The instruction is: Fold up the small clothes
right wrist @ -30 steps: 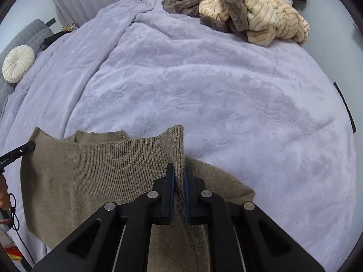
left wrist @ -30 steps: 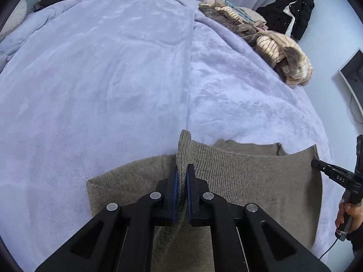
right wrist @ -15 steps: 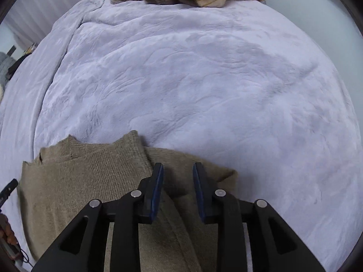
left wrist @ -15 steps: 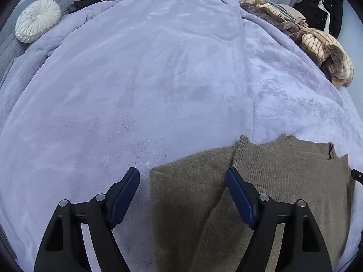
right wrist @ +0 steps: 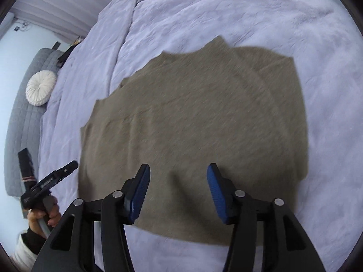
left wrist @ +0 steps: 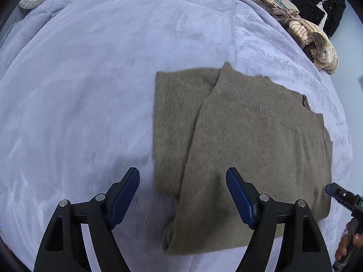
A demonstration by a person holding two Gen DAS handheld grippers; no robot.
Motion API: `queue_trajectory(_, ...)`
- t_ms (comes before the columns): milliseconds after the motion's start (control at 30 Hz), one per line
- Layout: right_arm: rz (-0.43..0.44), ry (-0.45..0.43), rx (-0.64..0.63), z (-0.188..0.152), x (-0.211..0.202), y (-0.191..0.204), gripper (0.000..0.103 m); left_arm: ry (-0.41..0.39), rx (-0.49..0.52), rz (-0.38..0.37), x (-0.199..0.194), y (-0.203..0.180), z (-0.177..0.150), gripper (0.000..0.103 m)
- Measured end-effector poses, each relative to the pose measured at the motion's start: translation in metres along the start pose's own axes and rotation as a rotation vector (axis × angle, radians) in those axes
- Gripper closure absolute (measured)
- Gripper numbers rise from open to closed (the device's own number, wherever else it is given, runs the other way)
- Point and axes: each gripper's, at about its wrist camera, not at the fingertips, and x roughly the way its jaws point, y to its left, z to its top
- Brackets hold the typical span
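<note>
No readable writing on either gripper; printing on tool bodies too small to make out. Olive-brown sweater (left wrist: 249,136) lies flat on lavender bed cover (left wrist: 90,90), sleeves folded in. Left gripper (left wrist: 182,195) angled down over sweater's near edge, jaws wide apart, nothing between pads. Right gripper (right wrist: 178,192) above sweater hem, jaws opening, clamping nothing. Left view alone shows striped clothes pile (left wrist: 317,43) and black garment (left wrist: 322,9). Right view alone shows round white cushion (right wrist: 40,87) on grey sofa (right wrist: 20,124), hand (right wrist: 45,217) gripping handle.

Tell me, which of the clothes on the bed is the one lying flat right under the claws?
The plain olive-brown knit sweater, spread flat on the lavender blanket. The other clothes, a striped cream-and-brown pile, sit crumpled at the bed's far edge.
</note>
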Motion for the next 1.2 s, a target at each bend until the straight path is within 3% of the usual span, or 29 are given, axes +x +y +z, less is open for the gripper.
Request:
queue_trajectory(100, 0.119, 0.089, 0.056, -0.035, 0.014, 0.004, 0.046, 0.037, -0.004, -0.034, 0.001, 0.006, -0.017, 0.024)
queue_trajectory(200, 0.136, 0.114, 0.152, -0.058, 0.020, -0.011, 0.046, 0.053, -0.001, -0.094, 0.000, 0.007, -0.029, 0.024)
queue_trajectory(333, 0.146, 0.035, 0.374, -0.075, 0.006, -0.055, 0.046, 0.038, 0.011, -0.105, -0.003, 0.004, -0.032, 0.025)
queue_trajectory(433, 0.120, -0.046, 0.517, -0.080, -0.010, -0.085, 0.046, 0.053, 0.020, -0.104, -0.001, 0.004, -0.036, 0.035)
queue_trajectory(500, 0.113, -0.084, 0.579, -0.083, -0.016, -0.097, 0.046, 0.071, 0.016, -0.112, 0.002, 0.006, -0.039, 0.035)
queue_trajectory(600, 0.122, -0.119, 0.658, -0.086, -0.023, -0.112, 0.046, 0.100, 0.019, -0.116, 0.008, 0.004, -0.044, 0.036)
queue_trajectory(667, 0.120, -0.139, 0.712, -0.091, -0.026, -0.119, 0.046, 0.124, 0.028, -0.113, 0.011, 0.002, -0.048, 0.045)
queue_trajectory(767, 0.081, -0.164, 0.757, -0.101, -0.035, -0.122, 0.046, 0.134, 0.043, -0.104, 0.009, 0.002, -0.052, 0.045)
queue_trajectory(900, 0.158, -0.154, 0.802, -0.112, -0.030, -0.133, 0.041, 0.144, 0.008, -0.135, 0.011, 0.006, -0.049, 0.045)
queue_trajectory(933, 0.187, -0.154, 0.809, -0.109, -0.025, -0.135, 0.041, 0.144, 0.004, -0.134, 0.013, 0.006, -0.048, 0.046)
queue_trajectory(967, 0.209, -0.160, 0.810, -0.107, -0.021, -0.137, 0.041, 0.140, 0.001, -0.122, 0.015, 0.005, -0.046, 0.065)
queue_trajectory(1000, 0.220, -0.164, 0.815, -0.105, -0.017, -0.139, 0.043, 0.148, 0.003, -0.099, 0.017, 0.004, -0.045, 0.083)
queue_trajectory(1067, 0.232, -0.155, 0.820, -0.095, -0.012, -0.139, 0.082, 0.153, 0.002, -0.087, 0.016, 0.002, -0.044, 0.087)
queue_trajectory(1100, 0.230, -0.149, 0.797, -0.090, -0.014, -0.137, 0.094, 0.143, 0.012, -0.093, 0.012, 0.000, -0.044, 0.087)
queue_trajectory(1200, 0.133, -0.153, 0.588, -0.067, -0.036, -0.111, 0.094, 0.097, 0.087, -0.087, -0.004, -0.006, -0.050, 0.087)
